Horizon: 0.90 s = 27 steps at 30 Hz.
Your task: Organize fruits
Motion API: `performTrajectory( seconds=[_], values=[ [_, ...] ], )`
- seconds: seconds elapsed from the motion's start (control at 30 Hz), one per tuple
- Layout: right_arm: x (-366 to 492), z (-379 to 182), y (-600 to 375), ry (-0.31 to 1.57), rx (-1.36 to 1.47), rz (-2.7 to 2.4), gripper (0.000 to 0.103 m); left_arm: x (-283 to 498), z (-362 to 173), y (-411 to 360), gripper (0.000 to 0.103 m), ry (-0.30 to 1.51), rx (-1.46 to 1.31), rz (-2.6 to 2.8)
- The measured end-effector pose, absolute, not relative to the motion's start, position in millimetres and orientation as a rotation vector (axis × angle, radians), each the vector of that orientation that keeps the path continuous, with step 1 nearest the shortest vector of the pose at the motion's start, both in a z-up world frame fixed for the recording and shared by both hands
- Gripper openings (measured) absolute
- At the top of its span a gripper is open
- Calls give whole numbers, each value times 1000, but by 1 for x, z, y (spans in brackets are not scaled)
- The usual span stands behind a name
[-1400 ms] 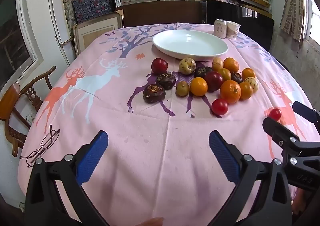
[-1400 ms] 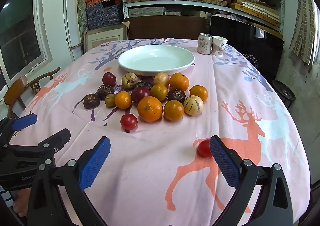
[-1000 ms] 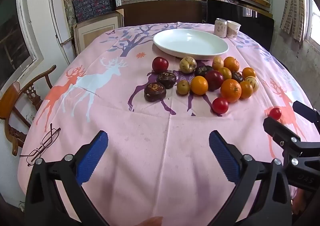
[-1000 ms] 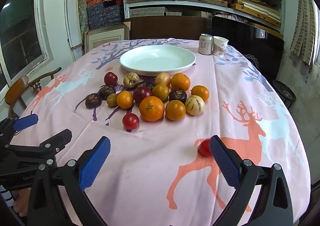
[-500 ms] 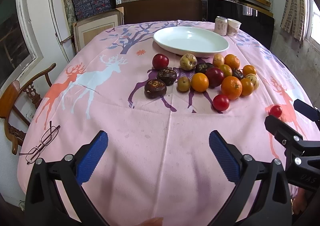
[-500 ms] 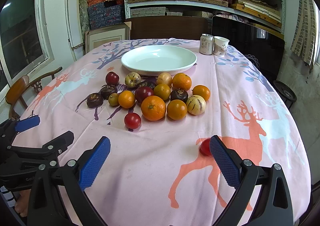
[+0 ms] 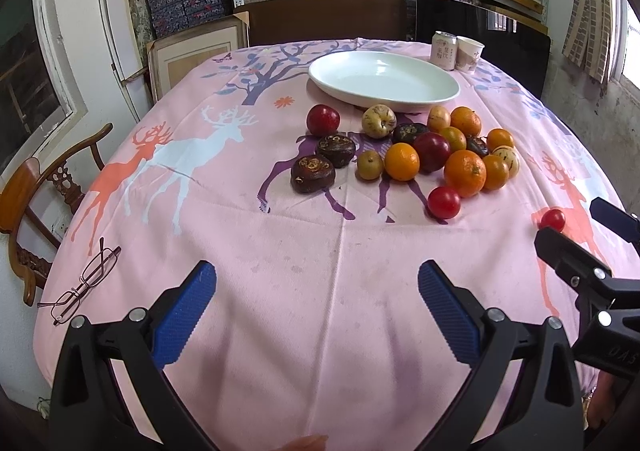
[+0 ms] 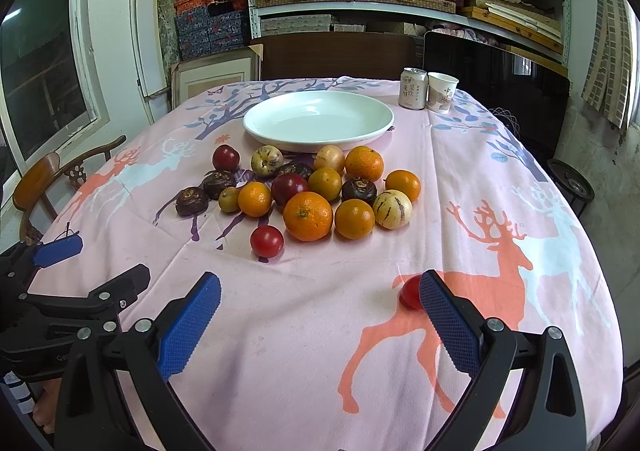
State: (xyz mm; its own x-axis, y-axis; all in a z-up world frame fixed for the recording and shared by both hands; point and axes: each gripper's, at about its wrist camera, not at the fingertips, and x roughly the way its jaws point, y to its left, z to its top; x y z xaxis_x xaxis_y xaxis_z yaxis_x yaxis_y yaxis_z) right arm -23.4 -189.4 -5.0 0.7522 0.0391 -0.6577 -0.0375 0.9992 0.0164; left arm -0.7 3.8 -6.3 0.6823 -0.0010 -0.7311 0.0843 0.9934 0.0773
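Toward the table's far edge the white plate (image 8: 280, 129) sits empty; all fruit (image 8: 308, 216) remains outside; both grippers' jaws released.

Left gripper (image 7: 316, 287) jaws wide apart, nothing between them, over pink tablecloth (image 7: 280, 291). Fruit pile (image 7: 404, 155) sits ahead, just before white plate (image 7: 384, 81). Glasses (image 7: 82, 279) lie far left.

1. A lived-in room of a home, doubling as storage, is showing here.
2. A pink deer-print tablecloth (image 8: 520, 211) is covering a dining table, with a white plate (image 8: 256, 127) and loose fruit (image 8: 308, 216) lying on it.
3. Metal shelves (image 8: 400, 7) are holding stacked woven and patterned boxes.
4. A carved wooden chair (image 7: 44, 187) is standing beside the table.
5. Folded glasses (image 7: 86, 280), a drink can (image 8: 413, 88) and a paper cup (image 8: 441, 92) are sitting on the cloth.
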Motion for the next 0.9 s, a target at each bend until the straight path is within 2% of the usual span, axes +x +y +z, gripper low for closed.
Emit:
performTrajectory(
  seconds=[0.9],
  values=[
    [-23, -5, -190, 719, 7, 44, 100, 0, -11, 4, 99, 832, 106, -47]
  ],
)
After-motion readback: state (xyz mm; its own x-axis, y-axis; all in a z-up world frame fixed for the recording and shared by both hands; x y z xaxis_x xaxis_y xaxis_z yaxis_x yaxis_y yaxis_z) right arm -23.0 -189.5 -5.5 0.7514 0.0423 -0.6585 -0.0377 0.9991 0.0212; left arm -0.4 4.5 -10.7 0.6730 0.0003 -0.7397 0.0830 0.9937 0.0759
